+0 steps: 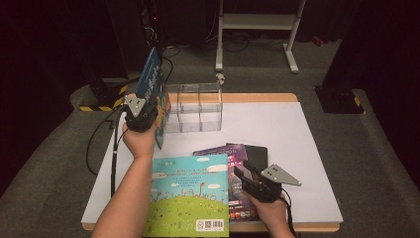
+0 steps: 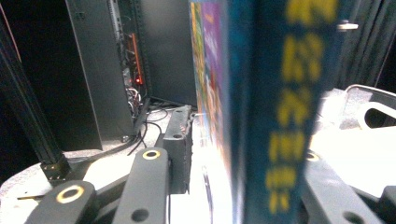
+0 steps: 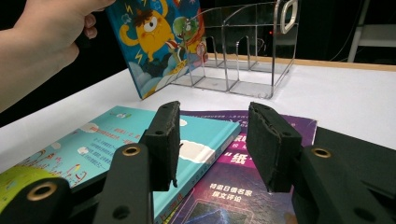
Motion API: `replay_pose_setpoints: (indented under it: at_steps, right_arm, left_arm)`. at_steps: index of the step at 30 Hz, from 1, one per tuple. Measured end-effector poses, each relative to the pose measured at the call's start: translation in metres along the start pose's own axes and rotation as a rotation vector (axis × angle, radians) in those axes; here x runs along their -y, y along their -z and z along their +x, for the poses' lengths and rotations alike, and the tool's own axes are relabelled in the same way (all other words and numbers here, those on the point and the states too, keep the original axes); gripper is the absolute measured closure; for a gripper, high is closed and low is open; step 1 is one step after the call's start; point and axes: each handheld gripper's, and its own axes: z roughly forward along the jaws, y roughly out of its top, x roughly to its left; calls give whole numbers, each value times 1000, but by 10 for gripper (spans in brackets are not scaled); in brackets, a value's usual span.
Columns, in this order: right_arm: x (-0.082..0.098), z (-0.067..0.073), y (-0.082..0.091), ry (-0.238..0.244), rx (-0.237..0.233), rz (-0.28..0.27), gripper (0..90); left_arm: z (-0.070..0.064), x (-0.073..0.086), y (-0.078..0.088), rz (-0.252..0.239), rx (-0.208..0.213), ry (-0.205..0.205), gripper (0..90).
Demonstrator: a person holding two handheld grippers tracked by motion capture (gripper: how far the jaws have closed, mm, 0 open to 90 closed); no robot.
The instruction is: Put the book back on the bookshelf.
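Fingers of the left gripper loosely straddle the upright blue book.

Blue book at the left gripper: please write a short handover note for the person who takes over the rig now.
Left gripper: blue book between its jaws, upright and tilted; pad contact unclear.
Right gripper: open, empty, above the flat books.
Things: clear organizer at the table's far side, its slots look empty; blue book at its left end. Teal book, purple book and a dark book lie flat near the front.
Done: blue book lifted.
Left, probably: slot it, then the three flat books.
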Motion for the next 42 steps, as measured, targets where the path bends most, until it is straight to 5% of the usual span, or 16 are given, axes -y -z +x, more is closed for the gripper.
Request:
replay_pose_setpoints:
  at_steps: [23,36,42]
  right_arm:
    - [4,2,-5,7,0,32,517]
    - [3,3,-4,11,-1,33,513]
    - [3,3,-4,10,2,34,512]
  left_arm:
    - [7,1,20,57,84,14,519]
    - [18,5,35,108,130,6,374]
    - [26,6,43,139,164,41,330]
